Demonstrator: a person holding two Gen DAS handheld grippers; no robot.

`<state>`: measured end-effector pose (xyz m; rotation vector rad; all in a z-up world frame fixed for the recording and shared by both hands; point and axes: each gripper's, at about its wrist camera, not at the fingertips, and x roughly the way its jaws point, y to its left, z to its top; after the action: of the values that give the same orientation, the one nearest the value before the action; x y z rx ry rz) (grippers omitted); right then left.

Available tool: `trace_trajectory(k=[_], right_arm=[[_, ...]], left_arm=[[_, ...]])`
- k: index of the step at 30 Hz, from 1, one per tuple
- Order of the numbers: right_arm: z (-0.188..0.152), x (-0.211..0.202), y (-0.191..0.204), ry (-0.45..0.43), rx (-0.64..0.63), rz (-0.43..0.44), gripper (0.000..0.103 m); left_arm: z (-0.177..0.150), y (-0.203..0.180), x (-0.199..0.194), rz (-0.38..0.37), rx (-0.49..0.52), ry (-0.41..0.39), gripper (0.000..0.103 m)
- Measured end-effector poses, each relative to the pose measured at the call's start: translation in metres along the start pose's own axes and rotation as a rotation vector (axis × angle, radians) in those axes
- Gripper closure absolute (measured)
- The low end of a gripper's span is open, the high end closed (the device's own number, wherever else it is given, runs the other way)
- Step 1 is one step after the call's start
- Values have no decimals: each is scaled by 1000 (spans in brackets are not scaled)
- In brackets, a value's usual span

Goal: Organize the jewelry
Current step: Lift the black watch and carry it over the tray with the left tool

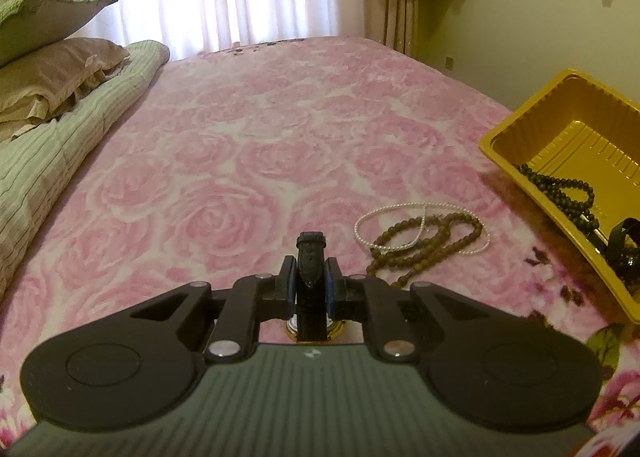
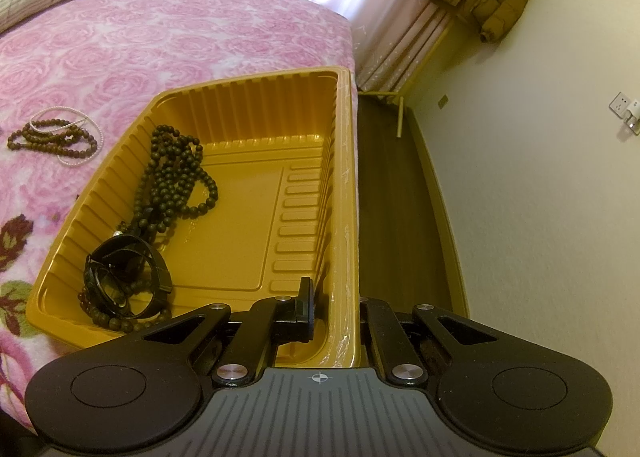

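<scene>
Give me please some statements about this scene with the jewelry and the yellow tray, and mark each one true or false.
1. The left tool holds a watch by its black strap. True.
2. The pearl necklace lies inside the yellow tray. False: it lies on the pink blanket, tangled with the brown bead string.
3. A dark bead string is already in the tray. True.
4. The right tool is free of the tray. False: it is shut on the tray's near right rim.
5. The tray is empty. False: beads and a black watch lie in it.
</scene>
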<state>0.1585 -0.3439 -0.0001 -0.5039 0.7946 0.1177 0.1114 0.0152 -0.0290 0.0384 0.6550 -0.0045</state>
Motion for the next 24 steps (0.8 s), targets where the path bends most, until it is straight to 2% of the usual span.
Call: trace_trajectory(k=[5, 10, 15, 24], right_arm=[[0, 0, 0, 1, 1, 0, 97], [0, 0, 0, 2, 0, 1, 97], [0, 0, 0, 2, 1, 1, 97], [-1, 0, 0, -1, 2, 5, 97]], left_arm=[[4, -3, -4, -15, 9, -10, 91], [11, -13, -11, -62, 10, -25, 91], [22, -39, -19, -162, 31, -47, 91], [40, -117, -26, -370, 137, -80, 91]])
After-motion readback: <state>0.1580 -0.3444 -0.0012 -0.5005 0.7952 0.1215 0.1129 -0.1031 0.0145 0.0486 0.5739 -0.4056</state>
